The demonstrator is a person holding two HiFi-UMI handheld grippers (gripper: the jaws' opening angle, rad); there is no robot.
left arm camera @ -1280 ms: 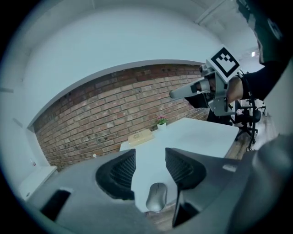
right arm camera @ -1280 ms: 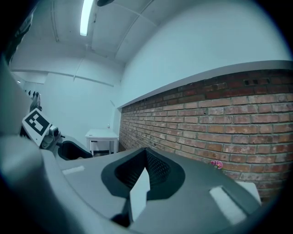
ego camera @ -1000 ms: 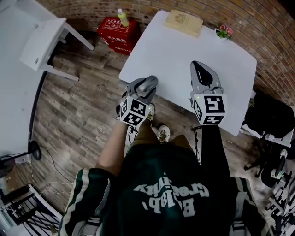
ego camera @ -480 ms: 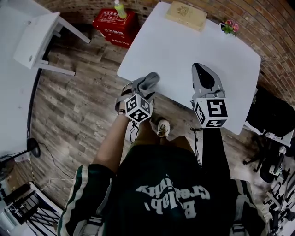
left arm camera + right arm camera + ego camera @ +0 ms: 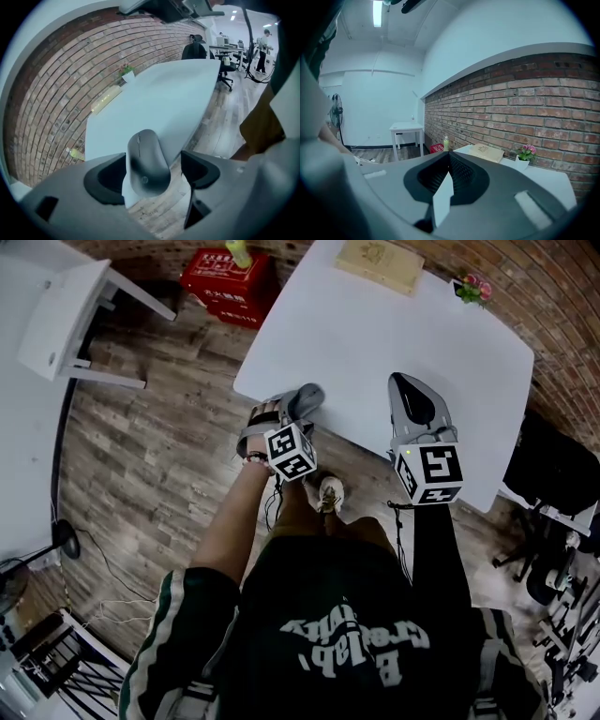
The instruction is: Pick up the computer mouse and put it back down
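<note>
The computer mouse [image 5: 146, 161] lies on the white table [image 5: 394, 343], at the table's near left corner and close to its edge. The left gripper [image 5: 153, 168] is tilted down over that same corner with the mouse between its jaws. The jaws are opening: in the left gripper view a strip of table and floor shows between the mouse and one jaw, and on the other side the jaw stands just beside the mouse without visibly pressing it, so the mouse seems to rest on the table by itself.

The long axis of the mouse runs almost straight along the gripper's own line, with its rounded back end toward the gripper and its wheel end toward the far side of the table. This looks like the release at the end of the put-down. From here the left gripper could back off along that axis, or lift, without knocking the mouse sideways off the nearby edge.

The right gripper [image 5: 449, 159] is farther along the table's near edge, well apart from the mouse, its jaws pressed together on nothing
</note>
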